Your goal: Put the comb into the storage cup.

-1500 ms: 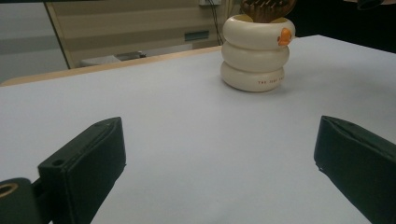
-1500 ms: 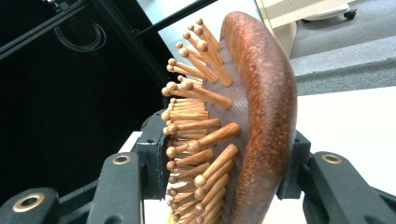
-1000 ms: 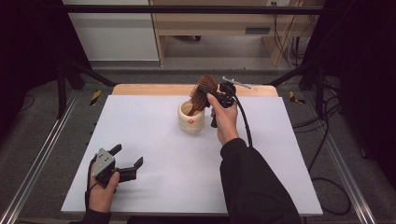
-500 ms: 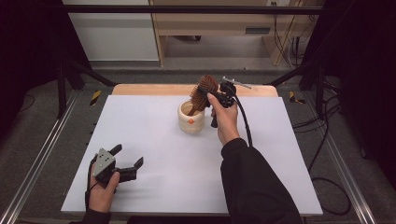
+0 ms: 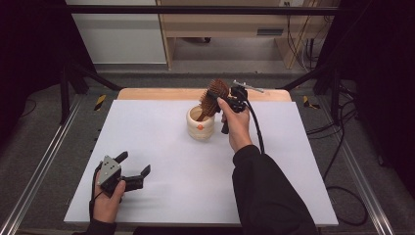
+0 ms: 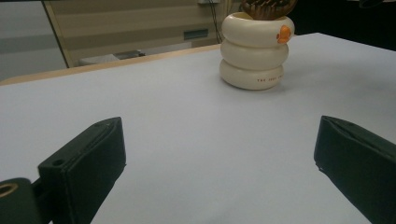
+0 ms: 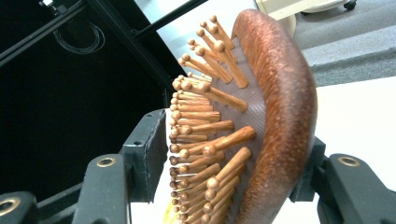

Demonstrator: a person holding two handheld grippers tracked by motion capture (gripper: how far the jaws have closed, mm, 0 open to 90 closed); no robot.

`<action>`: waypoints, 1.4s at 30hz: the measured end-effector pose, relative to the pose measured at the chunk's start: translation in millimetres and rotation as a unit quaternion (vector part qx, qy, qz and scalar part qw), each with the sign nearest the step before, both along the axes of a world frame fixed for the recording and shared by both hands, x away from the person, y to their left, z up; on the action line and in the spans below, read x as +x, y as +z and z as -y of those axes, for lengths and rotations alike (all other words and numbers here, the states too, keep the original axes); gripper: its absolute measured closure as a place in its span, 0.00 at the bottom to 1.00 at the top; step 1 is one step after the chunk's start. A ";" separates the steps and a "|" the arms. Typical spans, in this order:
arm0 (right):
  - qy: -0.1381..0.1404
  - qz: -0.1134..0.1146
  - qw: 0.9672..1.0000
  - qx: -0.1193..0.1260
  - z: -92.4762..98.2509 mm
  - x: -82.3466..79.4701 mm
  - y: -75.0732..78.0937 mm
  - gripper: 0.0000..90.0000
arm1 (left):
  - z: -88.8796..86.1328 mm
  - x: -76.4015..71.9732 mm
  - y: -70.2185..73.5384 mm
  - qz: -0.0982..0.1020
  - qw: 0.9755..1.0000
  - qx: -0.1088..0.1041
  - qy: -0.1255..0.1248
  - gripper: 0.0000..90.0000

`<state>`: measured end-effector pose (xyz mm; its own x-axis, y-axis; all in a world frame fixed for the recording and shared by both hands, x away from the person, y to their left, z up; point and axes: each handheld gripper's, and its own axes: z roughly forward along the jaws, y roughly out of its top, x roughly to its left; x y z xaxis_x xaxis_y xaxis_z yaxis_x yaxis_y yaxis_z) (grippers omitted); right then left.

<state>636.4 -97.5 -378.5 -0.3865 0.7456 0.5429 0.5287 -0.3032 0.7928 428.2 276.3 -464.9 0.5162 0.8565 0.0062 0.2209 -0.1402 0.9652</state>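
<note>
Hairbrush between right tongs, handle in cup

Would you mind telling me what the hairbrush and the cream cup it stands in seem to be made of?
The hairbrush looks like wood: a reddish-brown, faintly speckled, satin back and ball-tipped wooden pins set in a dark pad, probably rubber. The cup looks like glazed ceramic, possibly plastic: smooth, cream, softly shiny stacked rings.

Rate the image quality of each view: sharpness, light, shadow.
High view: even light on the white table, dark surroundings, slightly soft. Left gripper view: the cream cup is fairly sharp, the near left tongs soft and dim. Right gripper view: the wooden hairbrush is lit and crisp up close, the background to the left is nearly black.
</note>
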 end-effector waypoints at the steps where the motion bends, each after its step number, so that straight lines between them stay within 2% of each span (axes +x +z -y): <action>1: 0.000 0.000 1.000 0.000 0.0 -0.1 0.1 0.44 | 0.0 0.0 0.0 0.000 1.000 0.000 0.000 0.02; 23: -0.003 0.008 1.000 -0.005 4.7 -3.0 5.9 0.35 | 0.3 0.1 -0.1 0.000 1.000 0.001 0.000 0.02; 27: -0.005 0.009 1.000 0.006 5.3 -4.6 8.3 0.33 | 0.3 0.0 -0.1 0.000 1.000 0.002 0.000 0.02; 33: -0.004 0.016 1.000 0.010 7.9 -7.4 13.2 0.31 | 0.0 0.0 0.0 0.000 1.000 0.001 0.000 0.02; 38: -0.010 0.036 0.999 0.001 13.1 -11.5 18.4 0.30 | -0.1 -0.1 0.0 0.000 1.000 0.001 0.001 0.02; 42: -0.009 0.042 0.999 0.007 16.2 -13.4 22.1 0.29 | 0.1 0.0 -0.1 0.000 1.000 0.002 0.001 0.02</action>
